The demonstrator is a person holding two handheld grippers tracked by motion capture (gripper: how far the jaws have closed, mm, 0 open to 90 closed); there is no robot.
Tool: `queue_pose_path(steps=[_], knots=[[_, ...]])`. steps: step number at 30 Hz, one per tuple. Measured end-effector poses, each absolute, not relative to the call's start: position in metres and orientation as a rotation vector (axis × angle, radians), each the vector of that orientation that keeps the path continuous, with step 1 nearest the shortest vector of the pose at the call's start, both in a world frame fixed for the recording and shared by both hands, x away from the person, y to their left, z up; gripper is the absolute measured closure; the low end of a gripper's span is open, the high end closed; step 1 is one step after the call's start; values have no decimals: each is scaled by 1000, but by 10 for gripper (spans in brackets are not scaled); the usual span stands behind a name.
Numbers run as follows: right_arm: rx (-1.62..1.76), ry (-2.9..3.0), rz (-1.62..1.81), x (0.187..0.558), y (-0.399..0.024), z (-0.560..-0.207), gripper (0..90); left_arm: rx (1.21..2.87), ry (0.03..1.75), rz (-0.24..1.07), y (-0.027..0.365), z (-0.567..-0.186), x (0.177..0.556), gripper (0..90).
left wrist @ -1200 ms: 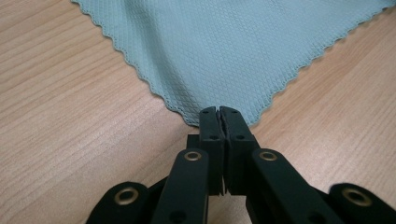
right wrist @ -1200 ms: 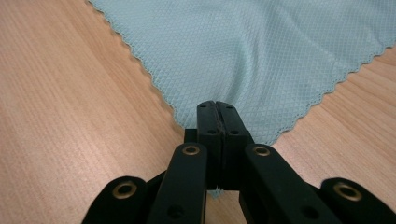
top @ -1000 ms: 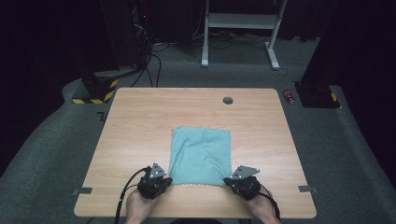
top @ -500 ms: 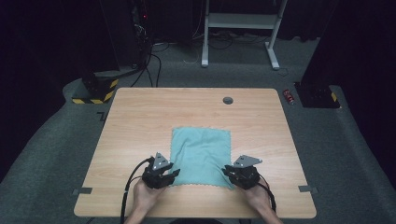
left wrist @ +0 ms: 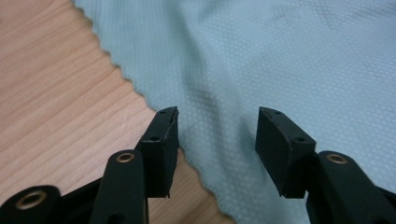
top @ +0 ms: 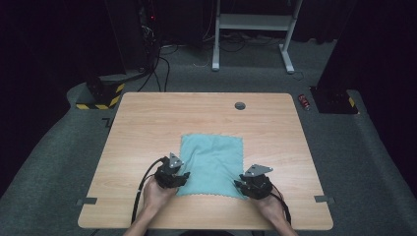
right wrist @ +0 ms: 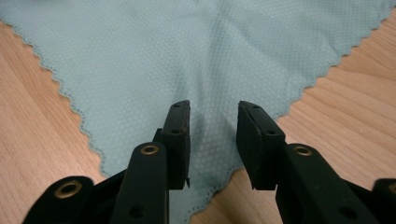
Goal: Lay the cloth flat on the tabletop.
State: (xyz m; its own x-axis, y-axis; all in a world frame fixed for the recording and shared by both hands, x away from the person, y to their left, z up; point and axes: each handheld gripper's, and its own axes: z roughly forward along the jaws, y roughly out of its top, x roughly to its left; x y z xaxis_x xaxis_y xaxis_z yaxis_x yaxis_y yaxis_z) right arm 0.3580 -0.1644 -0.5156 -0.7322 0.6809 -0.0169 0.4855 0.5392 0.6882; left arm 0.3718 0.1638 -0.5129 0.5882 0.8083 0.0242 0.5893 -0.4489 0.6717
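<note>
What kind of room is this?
Probably a lab or recording room: a bare wooden table with one teal cloth, dark walls, cables on grey carpet, and a white metal stand behind.

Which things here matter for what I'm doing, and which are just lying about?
In play:
- teal cloth, flat on the table
- left gripper, jaws open at its near left corner
- right gripper, jaws open at its near right corner

Lying about:
- dark round disc near the table's far edge
- small red thing on the floor
</note>
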Motion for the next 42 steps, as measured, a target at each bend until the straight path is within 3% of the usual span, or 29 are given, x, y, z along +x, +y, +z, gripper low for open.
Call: queue_pose_path(steps=[7,12,18,27,33,42], knots=[[1020,2455,1070,369,-169,-505,598,2124,1123,467,171,-498,386,496],[1070,2414,1110,393,-155,-501,643,2109,1079,473,150,-492,416,502],[1042,2433,1051,406,-142,-509,671,2113,1079,486,139,-503,443,515],[998,2470,981,406,-147,-516,666,2113,1156,485,155,-518,458,495],[1025,2457,983,403,-154,-514,645,2135,1161,509,156,-510,449,476],[1058,2450,981,381,-173,-511,655,2159,1074,480,168,-495,381,491]])
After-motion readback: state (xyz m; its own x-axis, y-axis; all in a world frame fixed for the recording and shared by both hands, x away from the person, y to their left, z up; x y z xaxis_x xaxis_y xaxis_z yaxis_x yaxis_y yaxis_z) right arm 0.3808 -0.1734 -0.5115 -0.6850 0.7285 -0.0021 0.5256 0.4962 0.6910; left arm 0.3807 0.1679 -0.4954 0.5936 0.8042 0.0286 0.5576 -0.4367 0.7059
